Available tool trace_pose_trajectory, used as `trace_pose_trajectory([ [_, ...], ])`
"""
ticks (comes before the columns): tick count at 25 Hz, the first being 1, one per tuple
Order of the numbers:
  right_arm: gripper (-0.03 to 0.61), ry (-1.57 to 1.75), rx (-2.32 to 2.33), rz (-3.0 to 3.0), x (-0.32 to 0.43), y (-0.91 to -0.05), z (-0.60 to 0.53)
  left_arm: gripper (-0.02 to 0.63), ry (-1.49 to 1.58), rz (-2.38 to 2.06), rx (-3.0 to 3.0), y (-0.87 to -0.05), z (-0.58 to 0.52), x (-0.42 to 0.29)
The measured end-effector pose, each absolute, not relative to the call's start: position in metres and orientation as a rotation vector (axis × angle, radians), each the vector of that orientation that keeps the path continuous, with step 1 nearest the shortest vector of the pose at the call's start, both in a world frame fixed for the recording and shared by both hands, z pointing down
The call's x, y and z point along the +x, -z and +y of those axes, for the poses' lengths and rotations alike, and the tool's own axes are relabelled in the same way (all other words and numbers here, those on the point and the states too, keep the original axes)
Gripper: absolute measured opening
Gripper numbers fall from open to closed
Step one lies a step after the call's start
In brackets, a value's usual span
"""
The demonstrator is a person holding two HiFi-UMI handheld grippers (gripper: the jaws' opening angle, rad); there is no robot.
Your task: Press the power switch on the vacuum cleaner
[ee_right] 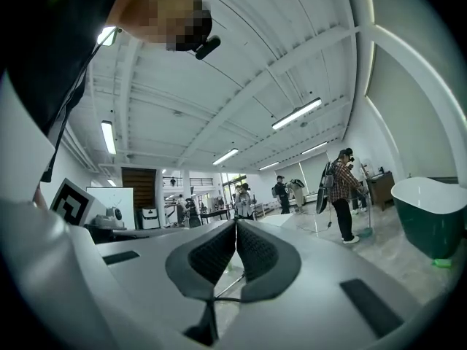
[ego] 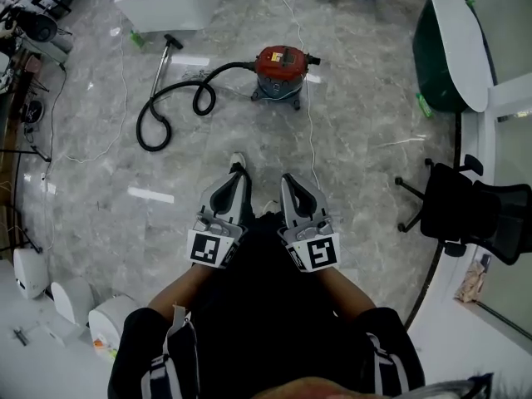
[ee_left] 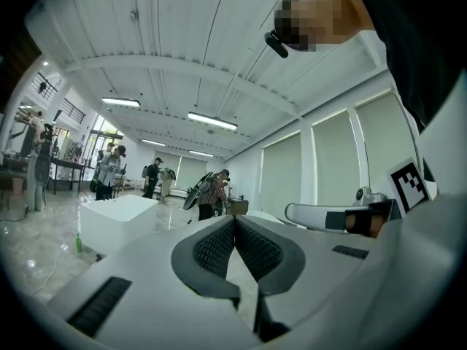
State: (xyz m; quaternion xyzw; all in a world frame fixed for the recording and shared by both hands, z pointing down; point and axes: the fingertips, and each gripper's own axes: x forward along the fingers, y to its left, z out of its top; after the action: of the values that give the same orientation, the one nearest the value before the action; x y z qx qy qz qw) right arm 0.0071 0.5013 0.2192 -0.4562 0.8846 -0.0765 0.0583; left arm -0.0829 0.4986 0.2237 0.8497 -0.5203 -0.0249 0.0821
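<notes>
Vacuum cleaner (ego: 281, 71) upright, hose (ego: 224, 70) leftward across floor (ego: 357, 131).

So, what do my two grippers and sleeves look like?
The left gripper and right gripper are white-grey, tapering to dark ribbed pads. Each carries a cube with a black-and-white square marker. The sleeves are short and black.

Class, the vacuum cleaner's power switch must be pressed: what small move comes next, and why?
Probably step toward the red drum-shaped vacuum cleaner: it stands well ahead on the floor, beyond the shut, empty left gripper and right gripper.
</notes>
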Motion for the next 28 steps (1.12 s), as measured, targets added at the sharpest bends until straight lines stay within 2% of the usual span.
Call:
trace_pose_trajectory([
  [13,0.02,0.21,-1.559,2.627,0.034,-0.233,0.405,0.02,0.117,-1.277,2.668,-0.239,0.391,-0.034],
  [18,0.02,0.218,-1.628,2.618,0.027,-0.229,0.329,0.02,0.112,-1.205,2.674,-0.23,0.321,-0.043],
  [28,0.02,0.166,-1.566,2.736,-0.042,-0.212,0.207,0.02,0.146,-1.242,2.612,-0.225,0.196,-0.097],
])
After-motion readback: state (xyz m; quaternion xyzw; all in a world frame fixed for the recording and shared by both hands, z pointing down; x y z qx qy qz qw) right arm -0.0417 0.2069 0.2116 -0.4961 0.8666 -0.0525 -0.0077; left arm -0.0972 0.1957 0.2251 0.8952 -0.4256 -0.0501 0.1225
